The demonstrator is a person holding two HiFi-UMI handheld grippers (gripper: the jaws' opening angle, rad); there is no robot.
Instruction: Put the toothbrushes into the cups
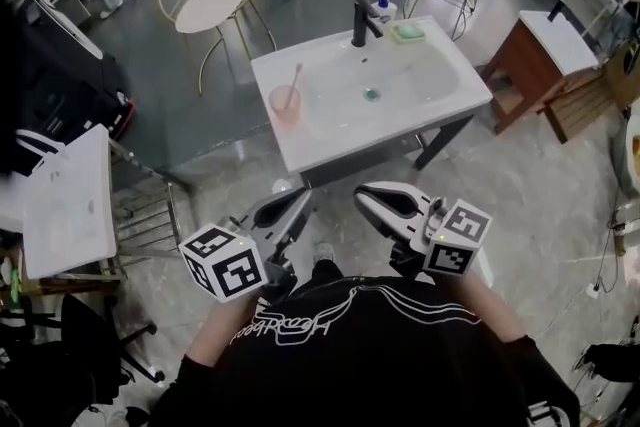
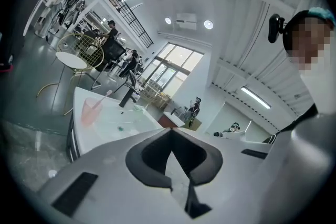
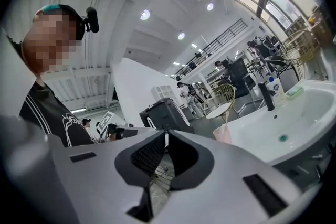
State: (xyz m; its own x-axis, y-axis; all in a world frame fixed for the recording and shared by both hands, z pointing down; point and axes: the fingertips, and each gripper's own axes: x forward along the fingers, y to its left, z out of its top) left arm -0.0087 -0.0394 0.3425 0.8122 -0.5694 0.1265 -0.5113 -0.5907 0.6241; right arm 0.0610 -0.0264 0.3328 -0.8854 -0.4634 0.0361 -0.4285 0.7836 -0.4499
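A pink cup (image 1: 285, 103) stands on the left rim of the white sink (image 1: 430, 110) with a toothbrush (image 1: 294, 81) leaning in it. Both grippers hang well short of the sink, close to my chest. My left gripper (image 1: 290, 207) has its jaws closed tip to tip with nothing between them; its own view (image 2: 169, 130) shows the cup (image 2: 90, 111) far off to the left. My right gripper (image 1: 370, 199) is shut and empty too, and the right gripper view (image 3: 166, 133) has the cup (image 3: 222, 134) in the distance on the right.
A black faucet (image 1: 362, 21), a soap bottle (image 1: 383, 6) and a green soap dish (image 1: 408, 32) sit at the sink's back. A round white chair (image 1: 212, 3) stands behind left, a wooden cabinet (image 1: 545, 55) at right, a white table (image 1: 65, 200) at left.
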